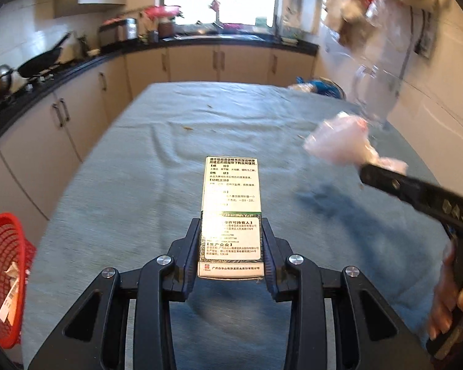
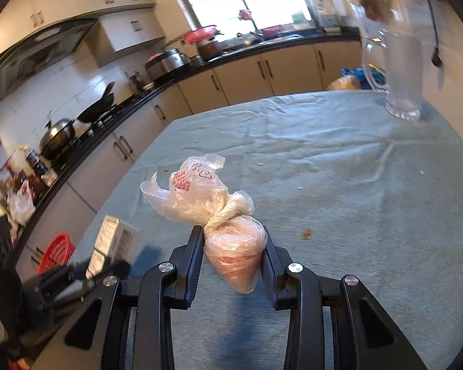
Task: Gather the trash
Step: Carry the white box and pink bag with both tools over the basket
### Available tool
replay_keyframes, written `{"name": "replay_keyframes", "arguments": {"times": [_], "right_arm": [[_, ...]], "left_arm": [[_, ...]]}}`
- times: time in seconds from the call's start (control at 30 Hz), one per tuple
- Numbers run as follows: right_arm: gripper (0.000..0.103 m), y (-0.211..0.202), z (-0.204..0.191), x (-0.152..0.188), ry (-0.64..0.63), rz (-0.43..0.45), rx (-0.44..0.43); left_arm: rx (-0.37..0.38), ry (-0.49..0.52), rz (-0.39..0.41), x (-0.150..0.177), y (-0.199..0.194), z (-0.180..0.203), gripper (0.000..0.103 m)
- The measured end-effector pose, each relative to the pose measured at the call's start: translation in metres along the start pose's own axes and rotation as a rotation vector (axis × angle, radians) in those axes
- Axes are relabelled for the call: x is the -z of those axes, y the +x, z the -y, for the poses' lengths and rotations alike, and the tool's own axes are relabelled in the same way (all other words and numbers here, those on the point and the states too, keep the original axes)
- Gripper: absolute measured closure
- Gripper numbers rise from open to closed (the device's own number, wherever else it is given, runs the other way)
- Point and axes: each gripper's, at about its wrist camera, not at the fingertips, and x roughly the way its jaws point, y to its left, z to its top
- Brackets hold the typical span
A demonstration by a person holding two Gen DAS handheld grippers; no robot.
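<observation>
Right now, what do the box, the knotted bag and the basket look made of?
Box: printed cardboard, slightly glossy, with crisp edges. Bag: thin translucent plastic film, crinkled and knotted. Basket: red moulded plastic, probably, from its even lattice.

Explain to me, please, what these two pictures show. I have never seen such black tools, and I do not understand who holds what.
No robot is here: a person holds one hand tool in each hand, each with two fingers that squeeze. A small camera on each tool looks forward along its fingers, so each picture is that tool's own view.

In the left tool's view, the left gripper is closed on a printed cardboard box. The right tool enters from the right side, with the person's hand on its handle.

In the right tool's view, the right gripper is closed on a knotted plastic bag.

Below lies a table under a blue-grey cloth, bearing a clear glass jug and some crumbs. A red basket stands beside the table.
</observation>
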Motion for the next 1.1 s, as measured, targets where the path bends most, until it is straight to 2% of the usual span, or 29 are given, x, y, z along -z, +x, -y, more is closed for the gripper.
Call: {"name": "replay_keyframes", "arguments": {"times": [0.13,0.37,0.87,1.1], "right_arm": [[0.066,0.003,-0.012,0.005,-0.054,-0.001,-0.006],[0.066,0.008,-0.023,0.009,-0.093,-0.009,-0.013],[0.066,0.01,-0.021,0.01,-0.082,-0.007,-0.001],[0.066,-0.006,-0.021,0.004,-0.036,0.027,0.026]], "left_arm": [[-0.05,-0.009,0.065,0.0,-0.005,-0.007,0.069],[-0.038,0.001,0.079,0.0,-0.009,-0.009,0.069],[-0.054,-0.001,0.128,0.001,-0.019,-0.004,0.069],[-0.067,-0.013,0.165,0.003,-0.037,-0.005,0.069]]}}
